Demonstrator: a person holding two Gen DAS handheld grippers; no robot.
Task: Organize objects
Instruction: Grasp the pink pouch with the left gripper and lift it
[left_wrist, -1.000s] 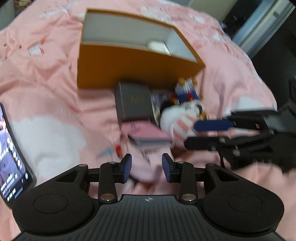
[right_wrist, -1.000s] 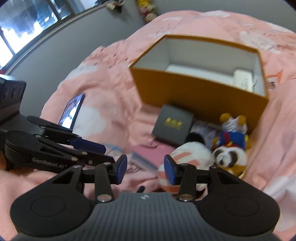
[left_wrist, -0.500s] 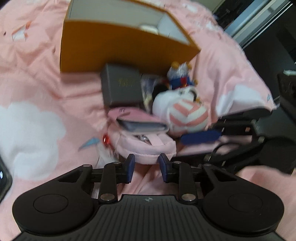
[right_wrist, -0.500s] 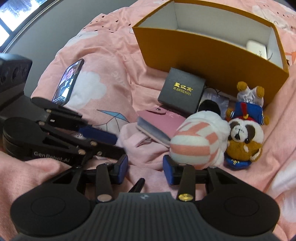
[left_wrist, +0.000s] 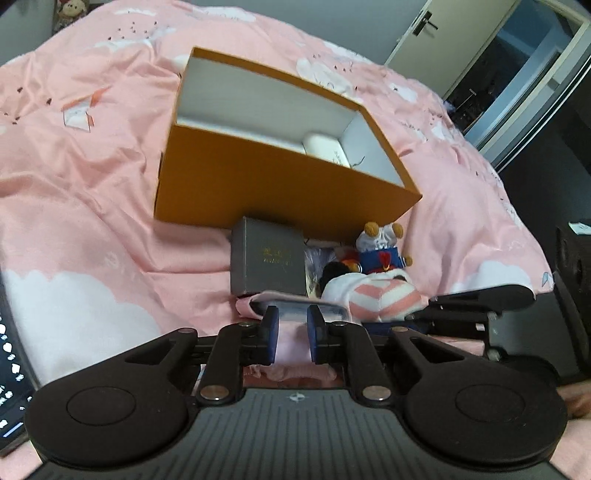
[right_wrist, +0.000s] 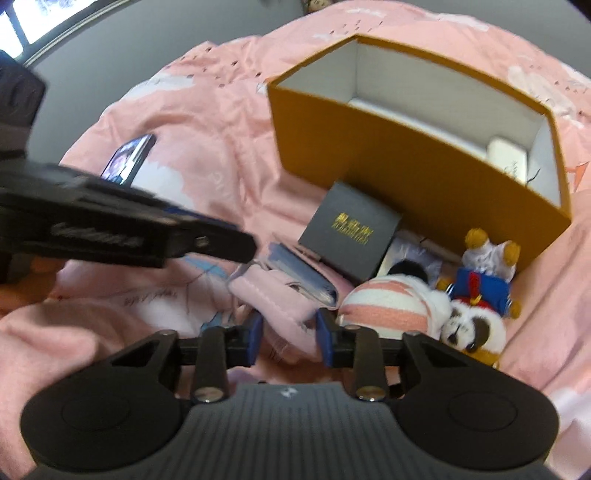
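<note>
The left claw has just been closing, and its blue pads now pinch a fold of the pale pink cloth that lies directly under its tips on the bed. Left of this claw, well apart, a phone lies face up with its screen lit. Straight ahead of it, just past the cloth, sits the pink wallet. Its long side runs across the claw's line of sight, and the grey gift box lies just behind it. Further ahead stands the open orange box, a small white case inside at its right end.

To the right of the left claw, just beside it, is the striped pink-and-white plush, with the little blue-coated bear behind it.

The right claw comes in from that side. It too has just been closing, and the same pink cloth bunches between its pads, which look to be squeezing it. From the right claw the wallet is just ahead and slightly left, and the plush is immediately right of its right pad.

Both claws grip the cloth almost side by side, so neither is clearly nearer. The orange box lies ahead of both, and I judge a forward lift would carry the cloth there. The wallet rests on it and may slide.
</note>
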